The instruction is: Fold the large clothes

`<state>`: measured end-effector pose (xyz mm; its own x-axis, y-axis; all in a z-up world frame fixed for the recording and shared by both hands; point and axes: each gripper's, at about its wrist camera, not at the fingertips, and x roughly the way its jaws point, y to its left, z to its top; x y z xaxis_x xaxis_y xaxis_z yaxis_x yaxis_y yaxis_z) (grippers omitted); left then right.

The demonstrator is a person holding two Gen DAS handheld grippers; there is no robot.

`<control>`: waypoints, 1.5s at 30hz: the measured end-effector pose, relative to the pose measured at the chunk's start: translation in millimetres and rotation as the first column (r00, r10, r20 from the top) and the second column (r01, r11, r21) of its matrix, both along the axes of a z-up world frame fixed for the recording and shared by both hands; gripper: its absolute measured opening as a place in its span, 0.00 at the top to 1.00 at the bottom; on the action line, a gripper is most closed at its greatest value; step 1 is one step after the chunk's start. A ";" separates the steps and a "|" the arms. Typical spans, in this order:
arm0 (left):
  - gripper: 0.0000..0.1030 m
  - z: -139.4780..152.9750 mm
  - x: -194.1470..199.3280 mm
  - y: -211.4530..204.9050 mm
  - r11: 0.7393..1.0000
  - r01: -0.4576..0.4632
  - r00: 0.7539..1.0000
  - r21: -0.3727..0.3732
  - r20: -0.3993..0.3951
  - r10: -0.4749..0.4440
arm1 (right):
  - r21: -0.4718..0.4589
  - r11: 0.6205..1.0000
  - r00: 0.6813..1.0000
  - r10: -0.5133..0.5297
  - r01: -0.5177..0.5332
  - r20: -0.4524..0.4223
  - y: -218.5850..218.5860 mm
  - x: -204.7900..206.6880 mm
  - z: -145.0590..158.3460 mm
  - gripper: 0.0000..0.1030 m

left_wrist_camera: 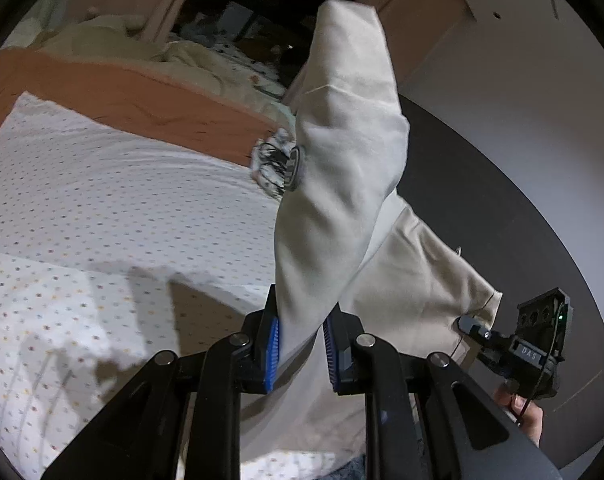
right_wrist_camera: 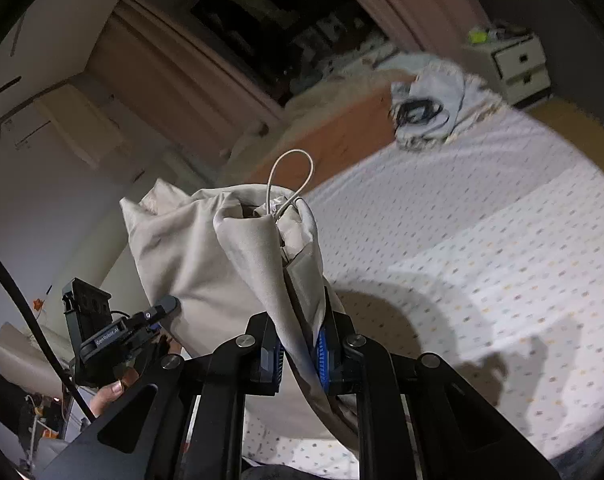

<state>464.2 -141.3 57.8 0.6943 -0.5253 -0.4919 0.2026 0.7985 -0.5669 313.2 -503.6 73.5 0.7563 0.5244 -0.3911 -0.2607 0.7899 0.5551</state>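
Both hand-held grippers, left [left_wrist_camera: 300,344] and right [right_wrist_camera: 300,354], were clamped on the beige garment [left_wrist_camera: 341,152], holding it above the dotted bed sheet [left_wrist_camera: 122,200].

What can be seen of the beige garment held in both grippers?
The beige garment is a plain, soft, matte cloth with seams and a pale cord loop at one opening. It hangs bunched and twisted above the dotted bedsheet. The left gripper pinches one part and the right gripper another. Its full shape is hidden.
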 end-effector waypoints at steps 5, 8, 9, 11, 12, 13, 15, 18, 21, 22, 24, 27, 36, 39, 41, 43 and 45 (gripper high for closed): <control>0.80 14.7 -8.0 -52.2 0.998 0.070 0.997 -0.006 0.013 -0.070 | -0.019 0.997 0.997 -0.073 0.074 0.037 -44.0 -41.5 20.0 0.90; 0.81 20.6 -10.4 -84.6 0.993 0.117 0.993 -0.015 0.012 -0.117 | -0.022 0.993 0.992 -0.112 0.114 0.052 -68.8 -59.6 25.8 0.90; 0.81 22.5 -11.1 -94.6 0.991 0.132 0.991 -0.018 0.009 -0.132 | -0.025 0.991 0.990 -0.131 0.132 0.056 -79.3 -68.0 28.1 0.90; 0.81 28.0 -12.6 -122.6 0.985 0.173 0.985 -0.012 0.010 -0.173 | -0.031 0.986 0.985 -0.162 0.164 0.059 -93.9 -82.5 30.7 0.90; 0.81 30.6 -13.4 -134.9 0.982 0.191 0.982 -0.008 0.012 -0.191 | -0.034 0.983 0.982 -0.180 0.183 0.061 -102.6 -90.5 32.1 0.90; 0.81 32.3 -13.7 -144.9 0.979 0.205 0.979 -0.006 0.014 -0.205 | -0.034 0.980 0.979 -0.194 0.196 0.064 -108.9 -97.5 33.3 0.90; 0.81 35.9 -14.0 -169.6 0.971 0.241 0.971 -0.011 0.013 -0.241 | -0.030 0.973 0.972 -0.226 0.228 0.071 -125.7 -113.7 36.0 0.90; 0.81 39.6 -17.1 -204.5 0.957 0.289 0.957 -0.014 0.010 -0.289 | -0.040 0.962 0.961 -0.266 0.269 0.075 -139.5 -128.2 36.8 0.91; 0.81 40.1 -18.6 -231.2 0.942 0.336 0.942 -0.018 0.012 -0.336 | -0.048 0.950 0.949 -0.305 0.309 0.080 -153.0 -147.9 39.4 0.91; 0.81 40.3 -19.8 -244.4 0.934 0.356 0.935 -0.017 0.013 -0.356 | -0.049 0.946 0.945 -0.317 0.321 0.083 -157.7 -154.8 40.9 0.91; 0.81 37.2 -16.5 -259.9 0.924 0.381 0.925 -0.021 0.010 -0.381 | -0.051 0.938 0.937 -0.338 0.343 0.086 -159.2 -161.9 42.8 0.91; 0.81 28.8 -11.2 -283.8 0.906 0.420 0.907 -0.045 -0.007 -0.421 | -0.065 0.925 0.926 -0.368 0.374 0.082 -159.2 -168.6 45.4 0.91; 0.81 -5.4 8.6 -340.8 0.867 0.498 0.864 -0.037 -0.070 -0.499 | -0.103 0.897 0.902 -0.430 0.431 0.028 -155.6 -168.0 38.4 0.91; 0.81 -26.5 25.8 -352.4 0.858 0.513 0.850 -0.019 -0.129 -0.511 | -0.129 0.888 0.895 -0.446 0.441 -0.006 -152.4 -155.5 32.9 0.91; 0.81 -40.9 38.6 -356.1 0.860 0.509 0.845 -0.036 -0.169 -0.507 | -0.130 0.883 0.889 -0.458 0.451 -0.029 -148.3 -140.4 26.5 0.91; 0.81 -55.0 54.8 -357.2 0.866 0.499 0.847 -0.032 -0.192 -0.496 | -0.129 0.878 0.882 -0.469 0.461 -0.043 -147.9 -131.4 26.6 0.91; 0.81 -64.4 68.3 -358.0 0.869 0.494 0.849 -0.023 -0.204 -0.488 | -0.127 0.875 0.878 -0.477 0.468 -0.051 -144.0 -118.5 25.2 0.91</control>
